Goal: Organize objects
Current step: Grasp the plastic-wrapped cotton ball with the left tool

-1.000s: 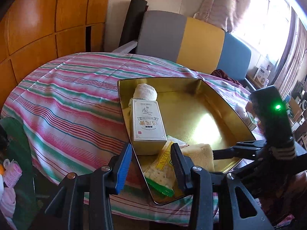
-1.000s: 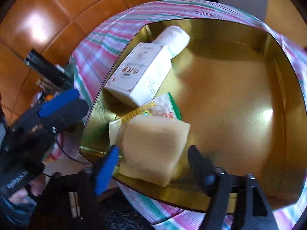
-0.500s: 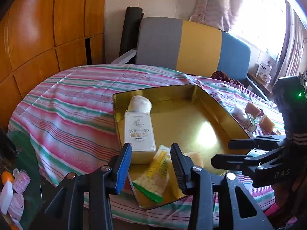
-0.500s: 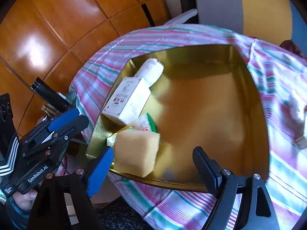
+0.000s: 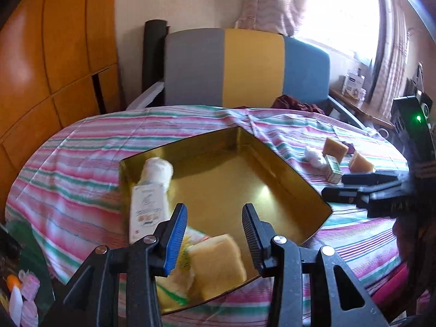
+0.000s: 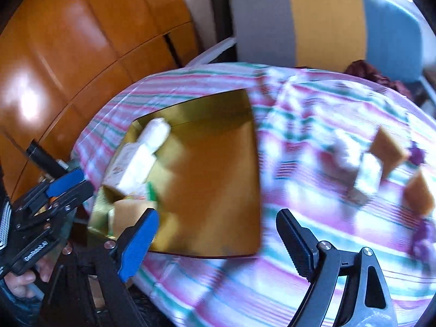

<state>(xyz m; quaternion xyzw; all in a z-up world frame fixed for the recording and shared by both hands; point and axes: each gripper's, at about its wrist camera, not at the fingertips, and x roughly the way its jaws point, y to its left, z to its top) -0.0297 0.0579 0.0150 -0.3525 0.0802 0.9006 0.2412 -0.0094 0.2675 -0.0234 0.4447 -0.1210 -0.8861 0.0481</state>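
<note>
The gold tray (image 5: 286, 179) lay on the striped tablecloth (image 5: 81, 158) of a round table, holding a white box (image 5: 145, 212), a white roll (image 5: 158, 170), a snack packet (image 5: 174, 280) and a yellow sponge (image 5: 218, 261) along its near-left side. Two more sponges (image 5: 335, 148), a small carton (image 5: 333, 167) and a cotton wad (image 5: 313, 155) sat on the cloth well apart to the right. The left gripper (image 5: 215, 231) and right gripper (image 6: 218, 245) both hung spread and empty. Behind stood a grey-yellow-blue sofa (image 5: 245, 65), orange wood panels (image 5: 41, 68) and a bright window (image 5: 340, 8).

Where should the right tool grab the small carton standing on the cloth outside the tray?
Take the small carton across its two broad flat faces, near mid-height, coming from above. It stands upright, and a cotton ball and sponge crowd its far side, so a level sideways approach would likely bump them.
</note>
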